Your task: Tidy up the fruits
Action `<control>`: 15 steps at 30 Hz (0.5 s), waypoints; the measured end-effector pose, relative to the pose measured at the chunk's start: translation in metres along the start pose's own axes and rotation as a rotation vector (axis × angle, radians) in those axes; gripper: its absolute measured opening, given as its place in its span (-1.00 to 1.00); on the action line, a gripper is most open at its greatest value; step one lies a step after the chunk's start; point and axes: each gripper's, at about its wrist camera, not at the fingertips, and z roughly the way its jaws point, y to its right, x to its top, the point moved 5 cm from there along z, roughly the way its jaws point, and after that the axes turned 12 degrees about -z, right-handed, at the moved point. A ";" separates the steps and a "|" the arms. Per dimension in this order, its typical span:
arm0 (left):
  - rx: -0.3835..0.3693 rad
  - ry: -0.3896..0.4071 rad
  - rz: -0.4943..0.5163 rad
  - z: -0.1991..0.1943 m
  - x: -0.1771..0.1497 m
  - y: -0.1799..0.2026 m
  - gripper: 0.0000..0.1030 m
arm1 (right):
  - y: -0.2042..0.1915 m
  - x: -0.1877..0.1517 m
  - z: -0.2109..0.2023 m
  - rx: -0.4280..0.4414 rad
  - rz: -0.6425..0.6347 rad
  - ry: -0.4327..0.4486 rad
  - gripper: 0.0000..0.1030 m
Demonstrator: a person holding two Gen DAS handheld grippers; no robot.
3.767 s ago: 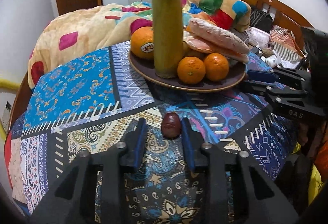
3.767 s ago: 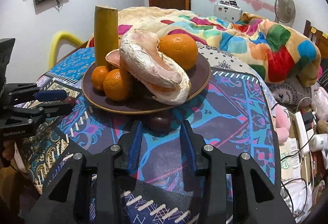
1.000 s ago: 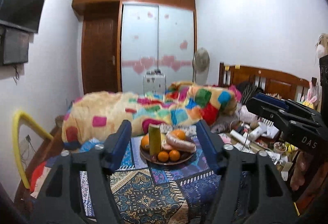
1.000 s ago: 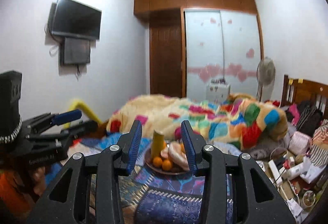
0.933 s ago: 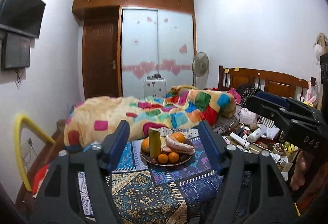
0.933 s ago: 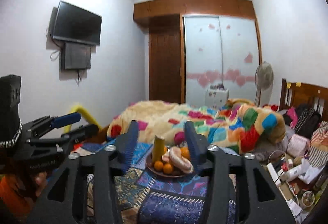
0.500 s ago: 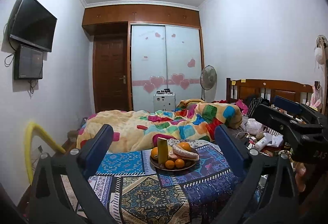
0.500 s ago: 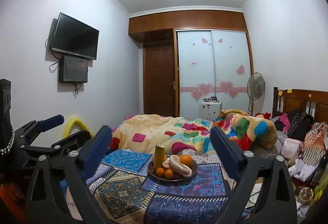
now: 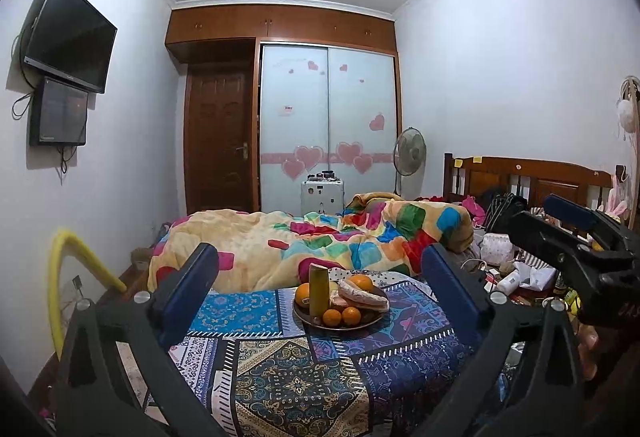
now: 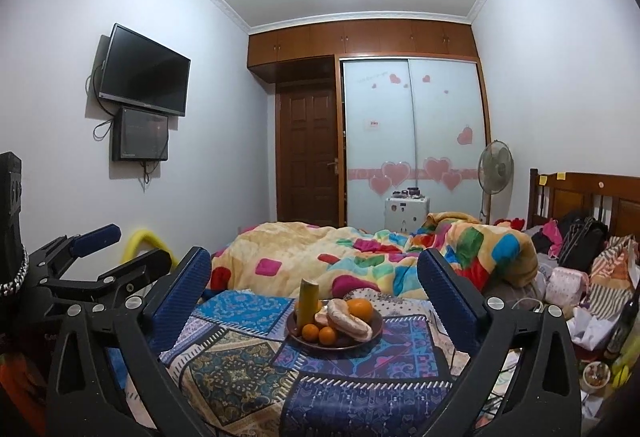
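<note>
A brown plate (image 9: pixel 374 322) stands on a table with a patterned cloth (image 9: pixel 296 385). On it are a yellow-green stalk (image 9: pixel 319 291), oranges (image 9: pixel 341 316) and pale pink-white fruit (image 9: pixel 362 296). The plate also shows in the right wrist view (image 10: pixel 376 333). My left gripper (image 9: pixel 320 297) is wide open and empty, pulled far back from the table. My right gripper (image 10: pixel 314 293) is wide open and empty, also far back. The right gripper shows at the right of the left wrist view (image 9: pixel 576 249); the left gripper shows at the left of the right wrist view (image 10: pixel 100 257).
A bed with a colourful quilt (image 9: pixel 320 241) lies behind the table. Clutter (image 10: pixel 580 289) covers the bed's right side. A yellow tube (image 9: pixel 68 273) stands at the left. A door (image 9: pixel 218 141), a wardrobe (image 9: pixel 328 125) and a fan (image 9: pixel 409 153) are at the back.
Both grippers have pulled back and up from the table and opened wide. The plate now looks small and far. The small dark fruits seen near the plate earlier are no longer visible.
</note>
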 end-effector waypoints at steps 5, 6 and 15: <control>-0.003 -0.002 -0.002 0.001 -0.001 0.000 0.99 | 0.000 0.000 0.000 0.002 0.003 -0.004 1.00; -0.003 -0.002 -0.001 0.001 -0.001 0.000 0.99 | 0.000 0.000 0.000 0.004 0.004 -0.005 1.00; -0.003 -0.007 -0.010 0.003 -0.003 -0.002 0.99 | 0.001 -0.002 -0.001 0.003 0.007 -0.012 1.00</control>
